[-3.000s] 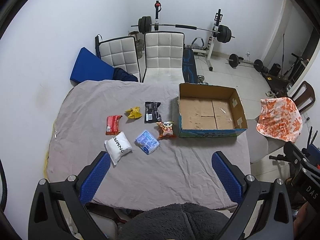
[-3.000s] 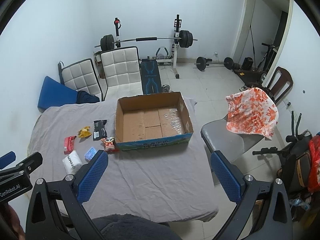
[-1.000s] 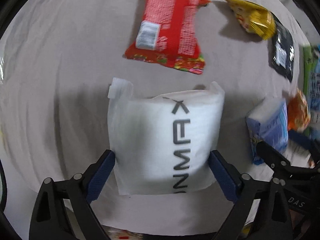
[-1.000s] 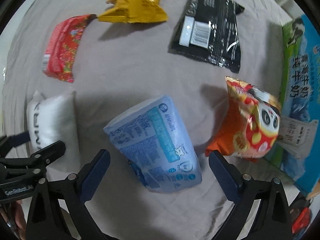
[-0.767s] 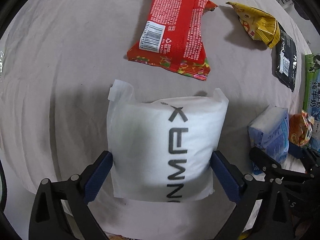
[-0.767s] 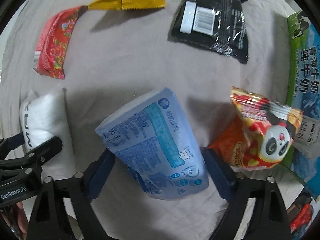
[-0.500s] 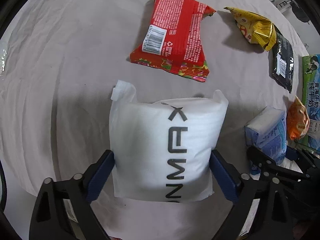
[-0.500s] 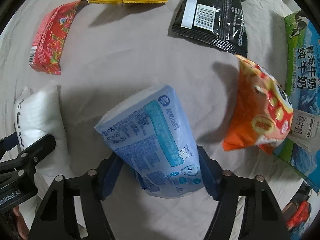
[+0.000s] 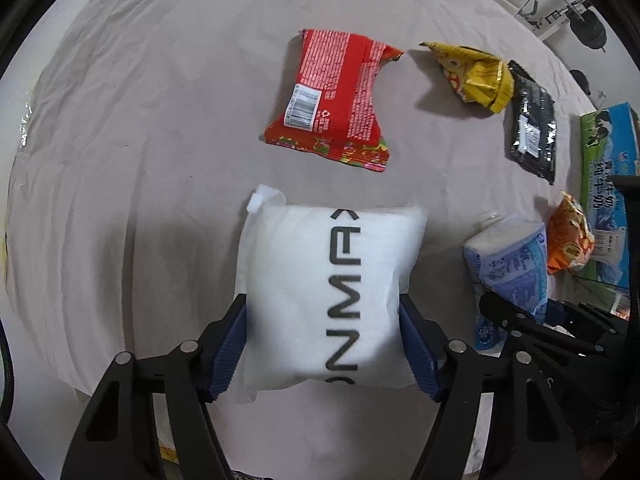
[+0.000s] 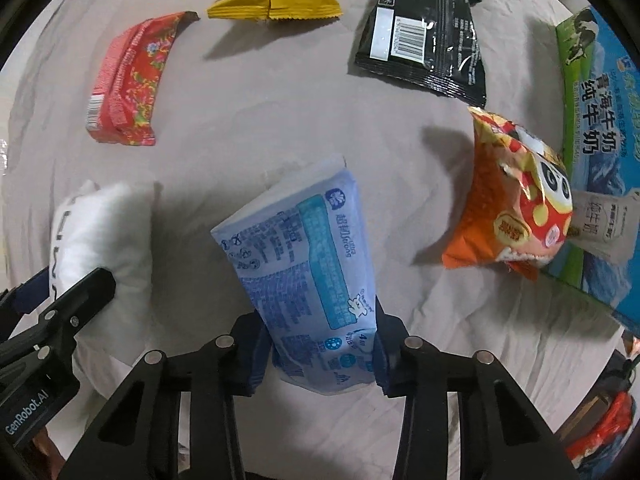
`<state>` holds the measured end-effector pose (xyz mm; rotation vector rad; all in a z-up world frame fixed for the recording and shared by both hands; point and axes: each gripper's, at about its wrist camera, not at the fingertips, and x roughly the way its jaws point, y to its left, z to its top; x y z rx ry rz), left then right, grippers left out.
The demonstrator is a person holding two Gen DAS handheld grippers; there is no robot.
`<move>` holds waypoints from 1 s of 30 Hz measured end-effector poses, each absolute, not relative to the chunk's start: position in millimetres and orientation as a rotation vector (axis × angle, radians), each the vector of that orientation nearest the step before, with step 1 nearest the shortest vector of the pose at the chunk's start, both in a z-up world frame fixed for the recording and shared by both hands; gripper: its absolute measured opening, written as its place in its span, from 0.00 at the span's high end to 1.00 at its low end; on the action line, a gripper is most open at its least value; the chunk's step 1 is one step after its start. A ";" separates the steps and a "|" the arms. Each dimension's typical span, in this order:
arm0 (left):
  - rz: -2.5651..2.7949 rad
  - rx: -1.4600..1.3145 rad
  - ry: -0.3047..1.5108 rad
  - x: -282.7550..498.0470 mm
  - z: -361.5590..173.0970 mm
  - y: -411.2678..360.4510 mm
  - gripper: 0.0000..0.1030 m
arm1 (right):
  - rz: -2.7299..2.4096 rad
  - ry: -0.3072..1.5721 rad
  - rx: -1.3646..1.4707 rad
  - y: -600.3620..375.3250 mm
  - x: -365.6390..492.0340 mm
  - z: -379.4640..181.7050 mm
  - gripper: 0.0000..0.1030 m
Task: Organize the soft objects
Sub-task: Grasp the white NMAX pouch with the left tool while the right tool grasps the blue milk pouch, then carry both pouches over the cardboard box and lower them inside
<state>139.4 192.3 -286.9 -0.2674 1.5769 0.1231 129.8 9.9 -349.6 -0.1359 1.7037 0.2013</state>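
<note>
My left gripper [image 9: 322, 344] is shut on the white soft pack with black letters [image 9: 328, 280], its blue pads pressing both sides. The pack rests on the grey cloth. My right gripper [image 10: 318, 350] is shut on the blue tissue pack [image 10: 308, 264], which also shows in the left wrist view [image 9: 508, 268]. The white pack shows at the left of the right wrist view [image 10: 104, 236]. The two grippers stand side by side.
A red snack bag [image 9: 336, 100], a yellow bag [image 9: 476, 74], a black bag [image 9: 534, 120] and an orange panda bag [image 10: 516, 200] lie on the cloth. The cardboard milk box [image 10: 596, 120] stands at the right.
Both grippers came down from high above the table to the packs. The left jaws closed onto the white pack and the right jaws onto the blue tissue pack.
</note>
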 end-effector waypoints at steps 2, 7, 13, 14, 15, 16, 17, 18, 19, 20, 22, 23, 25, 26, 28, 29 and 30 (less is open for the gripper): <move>0.113 -0.265 1.566 135.0 -277.7 188.9 0.35 | 0.207 1.702 -0.124 5.0 135.5 -350.6 0.58; 0.067 -0.270 1.647 128.0 -292.6 181.8 0.25 | 0.205 1.707 -0.134 -4.1 126.7 -356.0 0.58; 0.056 -0.327 1.664 118.4 -307.0 185.4 0.01 | 0.186 1.709 -0.126 -12.7 123.1 -370.2 0.58; 0.053 -0.329 1.663 117.3 -308.0 185.4 0.02 | 0.184 1.708 -0.127 -13.1 121.2 -374.5 0.58; 0.053 -0.331 1.661 116.0 -306.4 184.2 0.03 | 0.181 1.707 -0.130 -14.3 120.3 -374.6 0.58; 0.057 -0.336 1.659 114.1 -303.0 183.0 0.04 | 0.177 1.706 -0.132 -15.7 120.0 -374.5 0.58; 0.057 -0.338 1.656 113.5 -301.7 182.8 0.08 | 0.175 1.705 -0.133 -17.4 119.6 -374.1 0.58; 0.057 -0.333 1.651 111.6 -302.0 184.1 0.13 | 0.175 1.704 -0.135 -20.0 119.0 -371.8 0.58; 0.060 -0.328 1.642 109.1 -296.7 183.3 0.16 | 0.174 1.704 -0.137 -13.2 120.7 -354.5 0.58; 0.061 -0.317 1.636 109.8 -297.4 178.5 0.20 | 0.173 1.702 -0.137 -13.3 121.1 -351.1 0.58; 0.057 -0.286 1.615 113.2 -293.7 175.4 0.22 | 0.172 1.698 -0.134 -9.5 121.6 -350.0 0.58; 0.055 -0.274 1.608 115.4 -289.4 169.9 0.22 | 0.168 1.695 -0.133 -4.0 120.9 -342.7 0.58; 0.053 -0.257 1.594 115.2 -279.9 164.0 0.23 | 0.167 1.690 -0.125 -5.2 120.9 -340.9 0.58; 0.049 -0.255 1.585 112.8 -273.3 162.1 0.24 | 0.165 1.689 -0.120 -6.1 122.3 -340.2 0.58; 0.042 -0.247 1.566 103.8 -261.1 163.2 0.25 | 0.162 1.683 -0.107 -7.3 121.2 -338.5 0.58; 0.037 -0.239 1.551 100.8 -251.9 160.7 0.25 | 0.162 1.681 -0.103 -0.7 122.2 -338.9 0.58; 0.032 -0.233 1.539 98.4 -244.1 159.3 0.25 | 0.164 1.678 -0.097 0.2 121.9 -333.0 0.58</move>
